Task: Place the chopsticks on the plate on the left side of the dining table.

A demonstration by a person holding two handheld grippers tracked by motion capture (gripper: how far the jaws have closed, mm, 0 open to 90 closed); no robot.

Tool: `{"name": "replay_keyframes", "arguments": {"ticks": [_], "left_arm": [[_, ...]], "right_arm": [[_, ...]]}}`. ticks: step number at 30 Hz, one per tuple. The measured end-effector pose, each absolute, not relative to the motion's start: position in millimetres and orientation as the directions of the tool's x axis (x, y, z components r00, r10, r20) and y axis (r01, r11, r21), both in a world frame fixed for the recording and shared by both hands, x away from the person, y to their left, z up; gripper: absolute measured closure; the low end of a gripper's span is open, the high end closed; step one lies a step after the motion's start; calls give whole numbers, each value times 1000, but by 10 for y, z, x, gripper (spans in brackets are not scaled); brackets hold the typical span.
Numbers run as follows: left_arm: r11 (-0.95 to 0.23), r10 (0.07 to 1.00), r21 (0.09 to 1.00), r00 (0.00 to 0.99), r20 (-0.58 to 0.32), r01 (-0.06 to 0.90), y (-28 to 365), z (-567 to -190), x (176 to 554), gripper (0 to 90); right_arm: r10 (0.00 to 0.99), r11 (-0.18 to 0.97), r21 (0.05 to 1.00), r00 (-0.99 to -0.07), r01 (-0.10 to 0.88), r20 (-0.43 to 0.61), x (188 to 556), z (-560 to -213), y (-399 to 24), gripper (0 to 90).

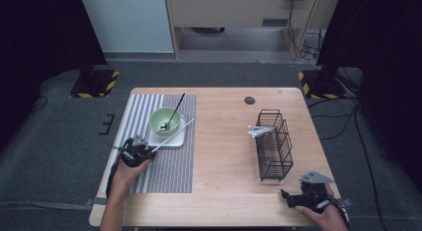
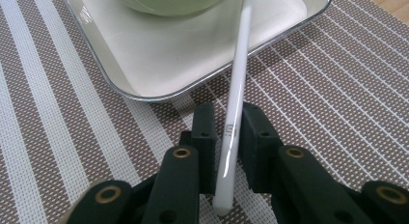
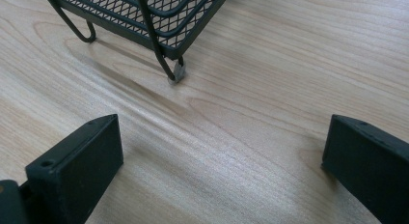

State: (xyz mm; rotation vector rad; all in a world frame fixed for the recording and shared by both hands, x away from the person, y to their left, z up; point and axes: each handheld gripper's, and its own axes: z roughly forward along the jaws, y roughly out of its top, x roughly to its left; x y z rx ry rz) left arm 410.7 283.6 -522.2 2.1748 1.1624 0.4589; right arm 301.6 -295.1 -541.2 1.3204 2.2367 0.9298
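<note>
- Left gripper (image 2: pixel 226 137) is clamping the white utensil handle (image 2: pixel 235 113) near its butt end, over the striped placemat (image 2: pixel 337 113).
- Handle is slanting toward one o'clock across the white plate (image 2: pixel 159 69), beside the green bowl (image 1: pixel 164 120).
- Looking glossy, stiff, light: likely slippery, so gripping mid-handle seems safer.
- Right gripper (image 3: pixel 222 156) is idling wide open by the wire basket (image 1: pixel 274 144).

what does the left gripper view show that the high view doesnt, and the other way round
Left gripper view alone: the left tongs are closed on the white stick, and a small mark is printed on it.

High view alone: the black wire basket holding white utensils, a dark utensil in the bowl, the right tongs.

Both: striped mat, white tray, green bowl.
</note>
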Motion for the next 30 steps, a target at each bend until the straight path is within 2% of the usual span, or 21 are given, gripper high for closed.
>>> {"name": "replay_keyframes", "arguments": {"ticks": [10, 30], "left_arm": [[-427, 830, 665, 557, 21, 612, 2825, -5218, 4104, 789], [-406, 855, 673, 517, 42, 618, 2846, -5206, 4107, 729]], "right_arm": [[873, 342, 706, -488, 621, 7, 3016, -5412, -2952, 5], [871, 344, 706, -491, 619, 6, 3015, -5412, -2953, 5]]}}
